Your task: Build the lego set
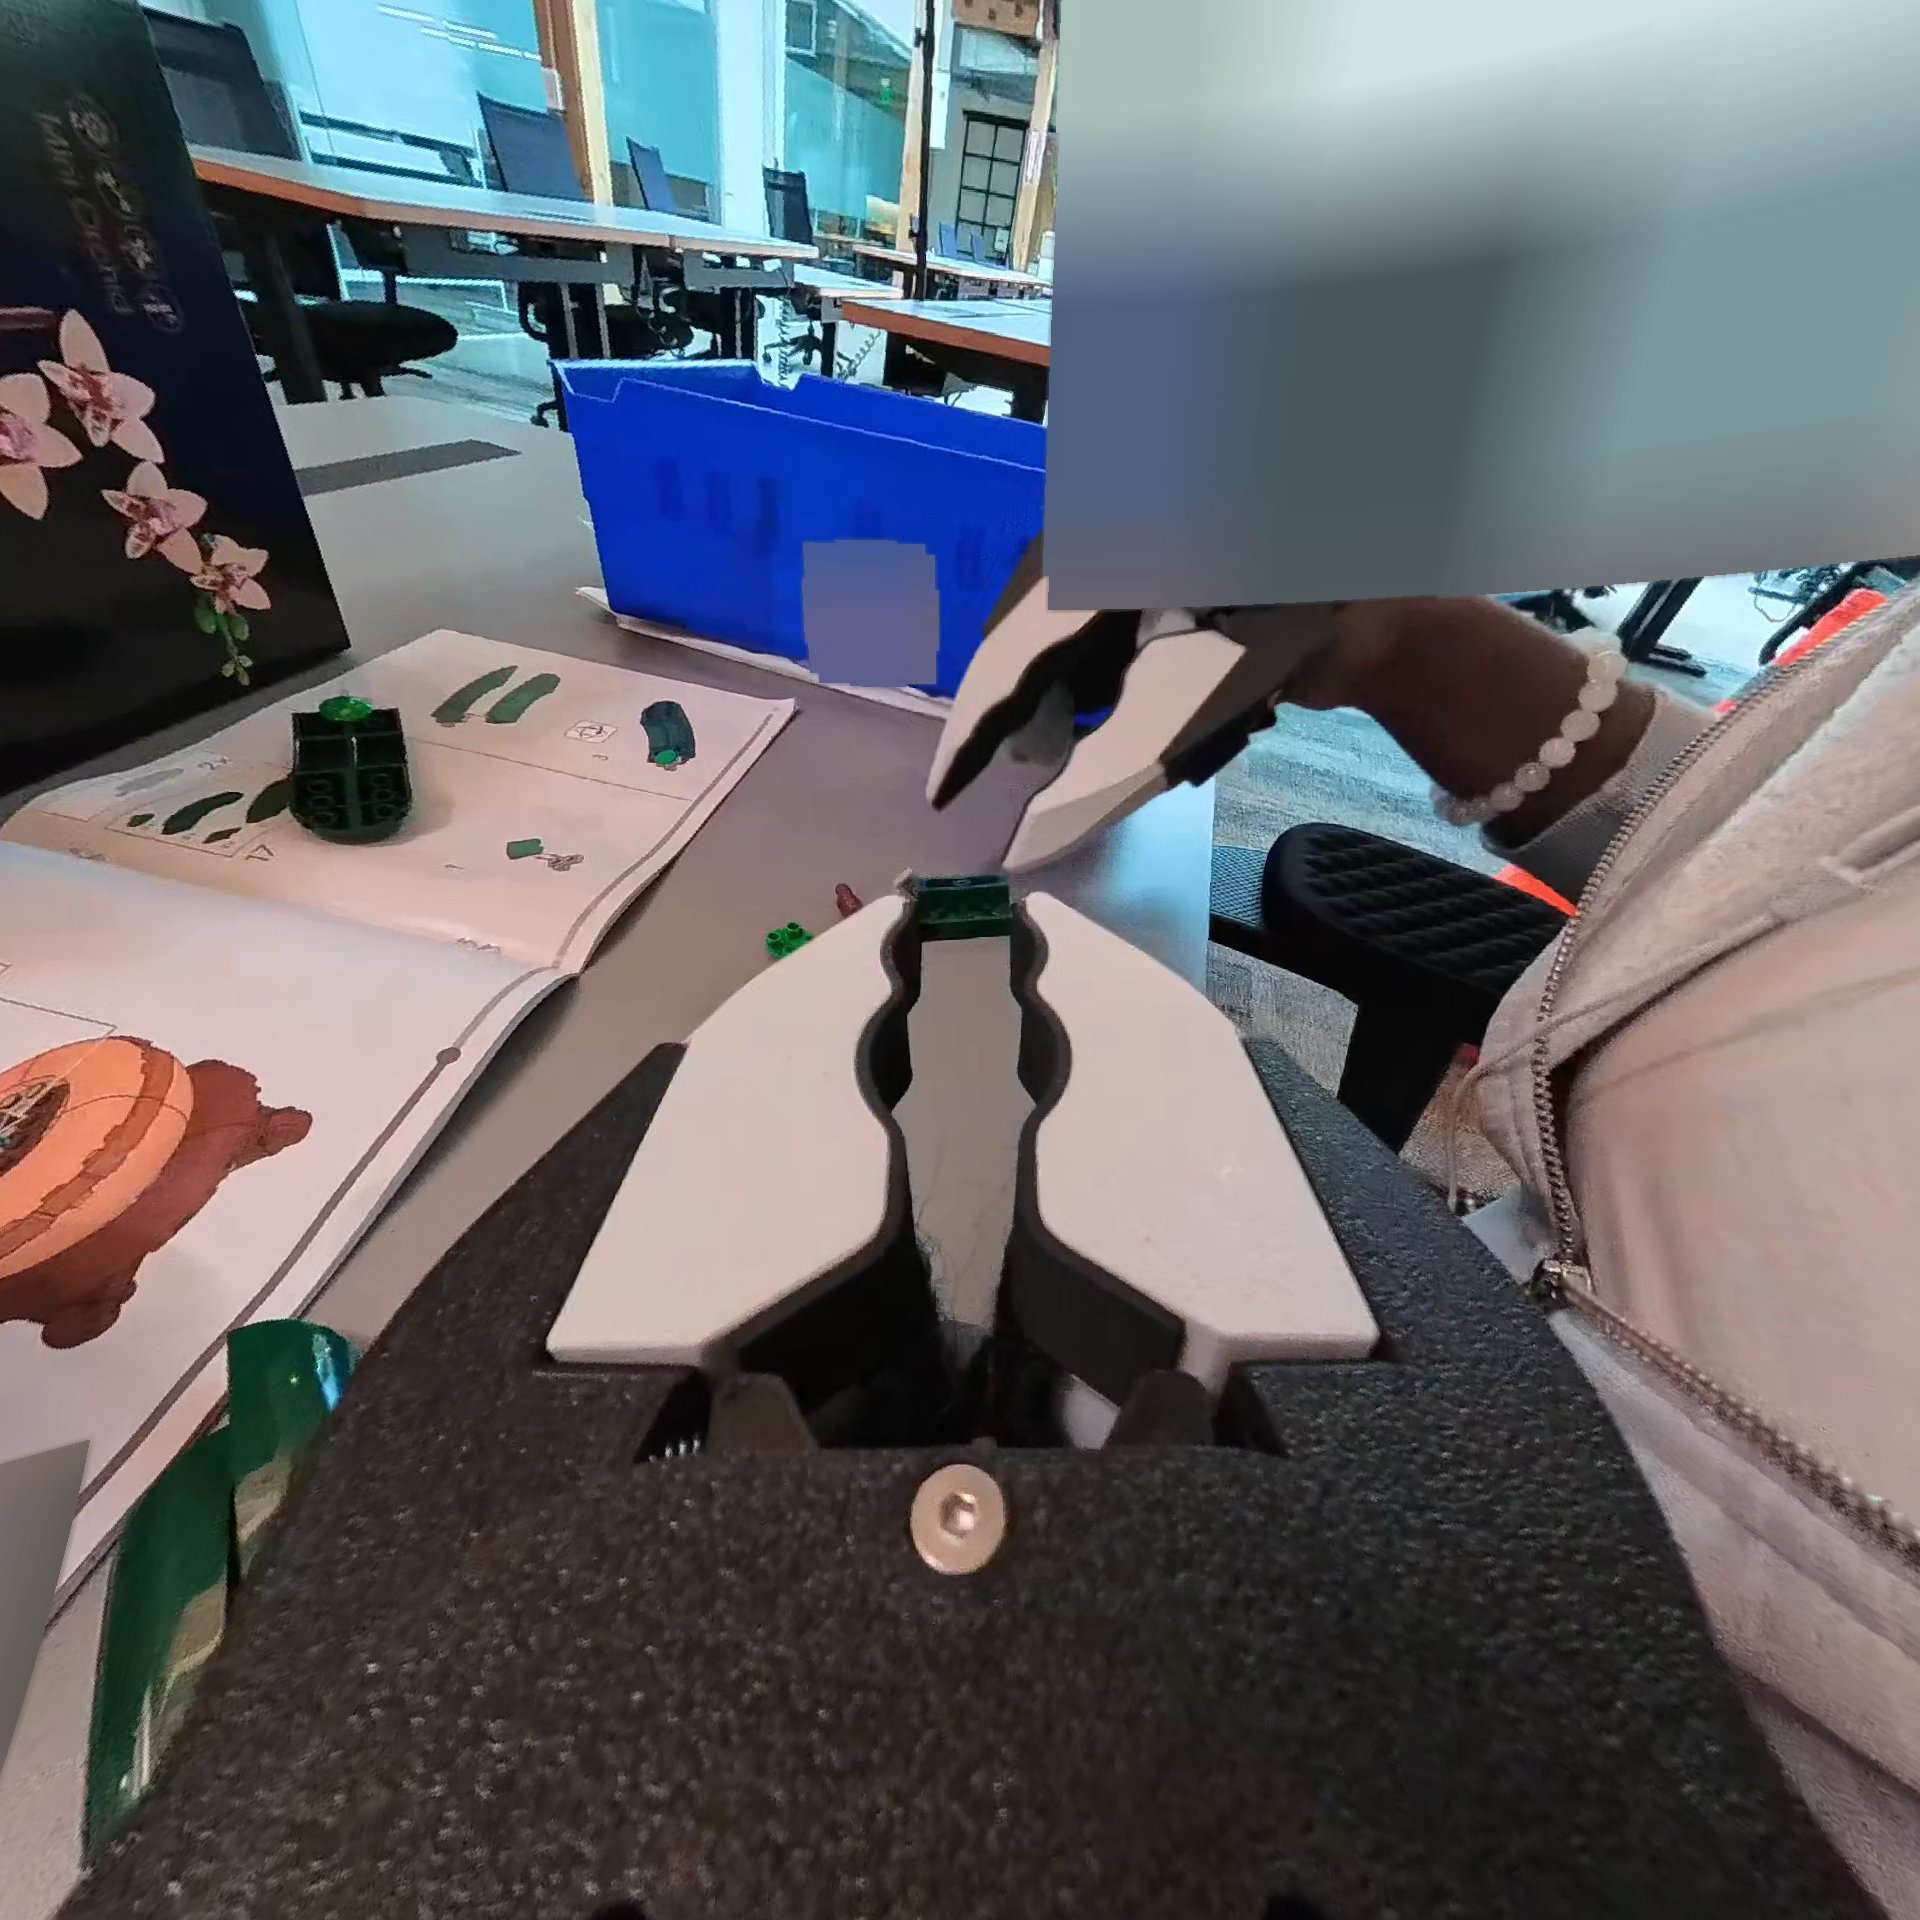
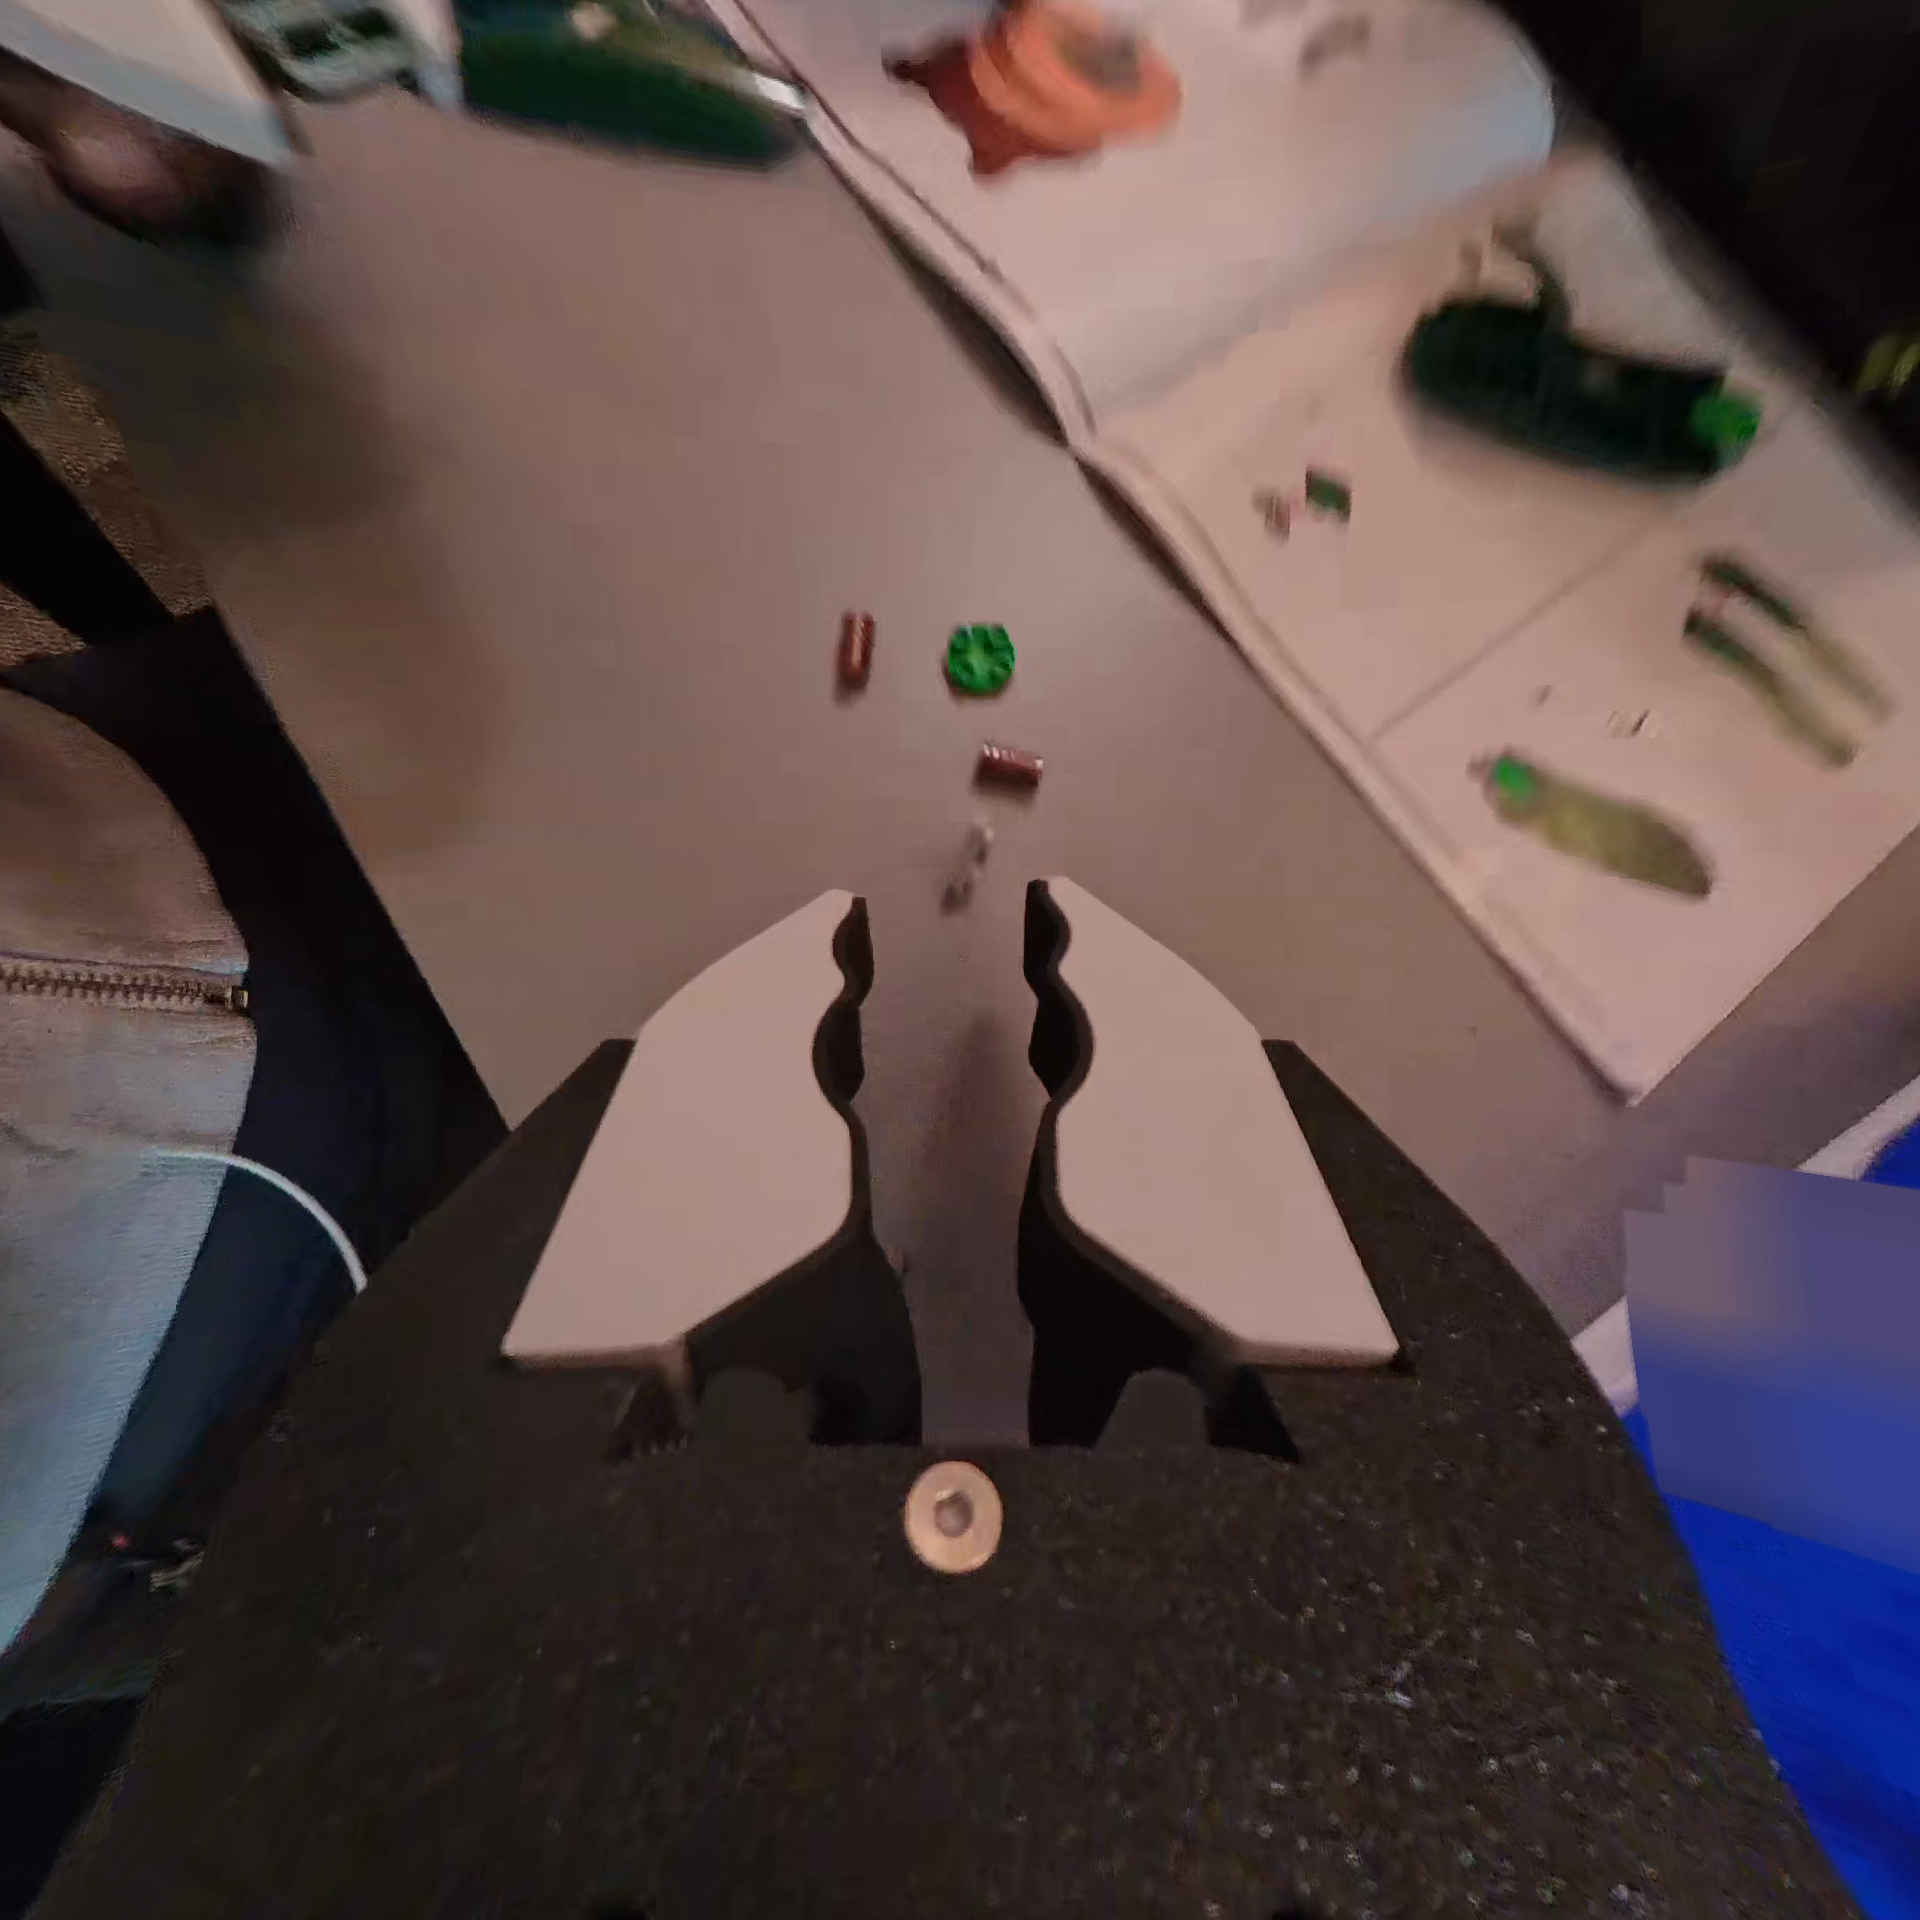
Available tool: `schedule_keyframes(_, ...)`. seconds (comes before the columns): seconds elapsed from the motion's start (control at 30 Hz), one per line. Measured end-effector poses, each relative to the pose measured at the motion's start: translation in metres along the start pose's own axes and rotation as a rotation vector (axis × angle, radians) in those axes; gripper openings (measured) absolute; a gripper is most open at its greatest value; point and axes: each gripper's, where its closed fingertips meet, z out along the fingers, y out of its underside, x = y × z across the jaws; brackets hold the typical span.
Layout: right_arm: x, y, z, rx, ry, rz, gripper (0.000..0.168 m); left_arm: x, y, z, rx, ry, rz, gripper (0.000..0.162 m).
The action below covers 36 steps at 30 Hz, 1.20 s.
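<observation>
Pinching a dark green brick (image 1: 961,907), the left claw (image 1: 961,914) steadies it for assembly. The right claw (image 2: 943,896) is spread & empty above small pcs near the counter (image 2: 623,520) edge.

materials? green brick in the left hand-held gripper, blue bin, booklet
Green brick: looks like hard moulded plastic, slight sheen, studs visible. Blue bin: probably corrugated plastic sheet, matte, with folded edges. Booklet: printed paper, pages curving at the fold.

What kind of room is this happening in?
Probably an open-plan office: rows of long desks with office chairs stand behind glass partitions. The work happens on a grey table by a blue bin.
</observation>
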Motion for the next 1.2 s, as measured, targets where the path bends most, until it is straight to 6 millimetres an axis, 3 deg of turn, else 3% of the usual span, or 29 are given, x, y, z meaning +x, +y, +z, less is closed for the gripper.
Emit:
schedule_keyframes(0.07, 0.002, 0.008, 0.006, -0.031, -0.024, 0.058, 0.026, 0.000, 0.002, 0.001, -0.011, 0.005, -0.003, 0.015)
schedule_keyframes(0.2, 0.001, -0.003, 0.010, 0.026, -0.077, 0.120, 0.015, 0.001, 0.002, 0.001, -0.015, 0.026, -0.019, 0.015)
schedule_keyframes(0.37, 0.001, 0.002, 0.020, -0.029, -0.083, 0.125, 0.014, 0.002, 0.001, 0.000, -0.003, 0.042, -0.036, 0.015)
schedule_keyframes(0.47, 0.001, 0.005, 0.023, -0.037, -0.089, 0.131, 0.005, 0.003, 0.002, 0.000, -0.006, 0.043, -0.024, 0.015)
schedule_keyframes(0.57, -0.012, -0.003, 0.019, -0.009, -0.208, 0.119, 0.005, 0.005, 0.003, 0.001, -0.013, 0.049, -0.002, 0.015)
schedule_keyframes(0.7, -0.047, 0.001, 0.008, -0.158, -0.517, -0.050, 0.005, 0.009, 0.004, 0.001, -0.024, 0.065, 0.013, 0.015)
schedule_keyframes(0.8, -0.045, 0.017, 0.009, -0.409, -0.615, -0.221, 0.005, 0.012, 0.005, 0.001, -0.027, 0.083, 0.029, 0.015)
schedule_keyframes(0.93, -0.042, 0.009, 0.016, -0.604, -0.737, -0.396, 0.005, 0.016, 0.007, 0.003, -0.045, 0.104, 0.050, 0.015)
schedule_keyframes(1.07, -0.041, -0.007, 0.031, -0.648, -0.749, -0.481, 0.010, 0.018, 0.007, 0.002, -0.043, 0.121, 0.046, 0.015)
schedule_keyframes(1.2, -0.036, -0.023, 0.039, -0.521, -0.675, -0.503, 0.024, 0.018, 0.004, -0.001, -0.021, 0.139, 0.017, 0.015)
